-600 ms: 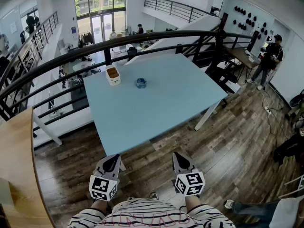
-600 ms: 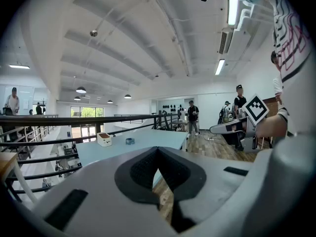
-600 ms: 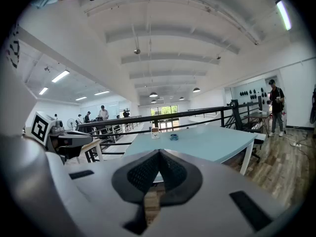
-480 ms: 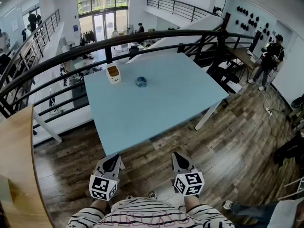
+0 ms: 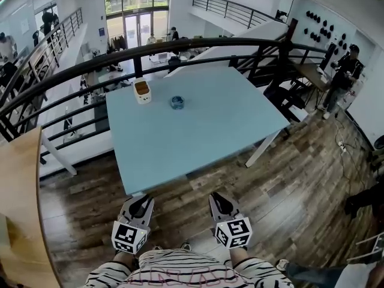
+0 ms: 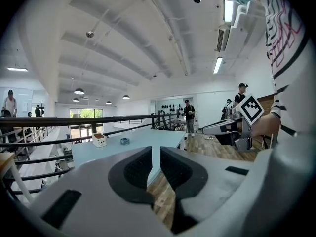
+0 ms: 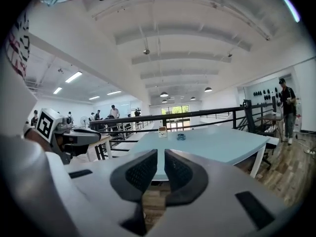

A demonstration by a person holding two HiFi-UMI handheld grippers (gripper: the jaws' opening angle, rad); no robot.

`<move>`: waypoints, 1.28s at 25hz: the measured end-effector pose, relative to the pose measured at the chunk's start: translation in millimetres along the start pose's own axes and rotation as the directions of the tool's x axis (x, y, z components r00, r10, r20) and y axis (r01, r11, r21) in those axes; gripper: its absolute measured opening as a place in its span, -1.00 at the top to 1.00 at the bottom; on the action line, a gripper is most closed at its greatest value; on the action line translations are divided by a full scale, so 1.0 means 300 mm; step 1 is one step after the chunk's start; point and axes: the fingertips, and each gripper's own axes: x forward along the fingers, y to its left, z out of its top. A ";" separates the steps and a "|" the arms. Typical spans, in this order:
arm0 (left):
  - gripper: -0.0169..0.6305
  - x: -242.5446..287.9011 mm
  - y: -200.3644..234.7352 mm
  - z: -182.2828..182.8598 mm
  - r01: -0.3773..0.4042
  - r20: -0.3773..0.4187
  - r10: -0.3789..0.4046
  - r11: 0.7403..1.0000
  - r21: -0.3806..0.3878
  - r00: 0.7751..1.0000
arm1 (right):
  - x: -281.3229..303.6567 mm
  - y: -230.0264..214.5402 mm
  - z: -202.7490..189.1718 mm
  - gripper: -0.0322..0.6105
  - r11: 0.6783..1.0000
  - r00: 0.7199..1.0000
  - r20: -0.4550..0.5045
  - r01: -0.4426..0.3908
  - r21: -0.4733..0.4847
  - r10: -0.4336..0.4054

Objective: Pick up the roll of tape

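The roll of tape (image 5: 177, 102) is a small blue-grey ring lying flat on the far part of the light-blue table (image 5: 204, 131). It also shows far off as a dark ring, the tape (image 6: 125, 141) in the left gripper view and the tape (image 7: 181, 137) in the right gripper view. My left gripper (image 5: 142, 203) and right gripper (image 5: 216, 200) hang side by side over the wooden floor, short of the table's near edge and well away from the tape. Both are shut with nothing between their jaws, as seen on the left gripper (image 6: 156, 154) and the right gripper (image 7: 161, 157).
A white box with brown contents (image 5: 142, 92) stands on the table left of the tape. A dark railing (image 5: 180, 50) runs behind the table, with a drop beyond it. A wooden counter (image 5: 21, 209) lies at the left. A person (image 5: 342, 77) stands at the far right.
The head view has shifted slightly, and the right gripper has drifted a little to the left. Both grippers stay shut and the tape has not moved.
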 end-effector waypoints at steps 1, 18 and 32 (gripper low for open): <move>0.86 0.011 -0.013 -0.001 -0.002 -0.001 0.002 1.000 -0.005 1.000 | 0.000 -0.011 -0.003 0.76 1.000 1.000 -0.004 -0.006 0.002 0.006; 0.22 0.169 -0.151 -0.093 0.058 -0.110 -0.063 0.997 -0.050 0.992 | 0.002 -0.215 -0.111 0.20 0.997 0.997 -0.077 0.001 0.073 0.005; 0.22 0.533 0.202 0.021 0.054 -0.069 -0.057 0.998 -0.039 0.996 | 0.459 -0.370 0.106 0.19 0.999 0.999 -0.046 -0.013 0.053 0.015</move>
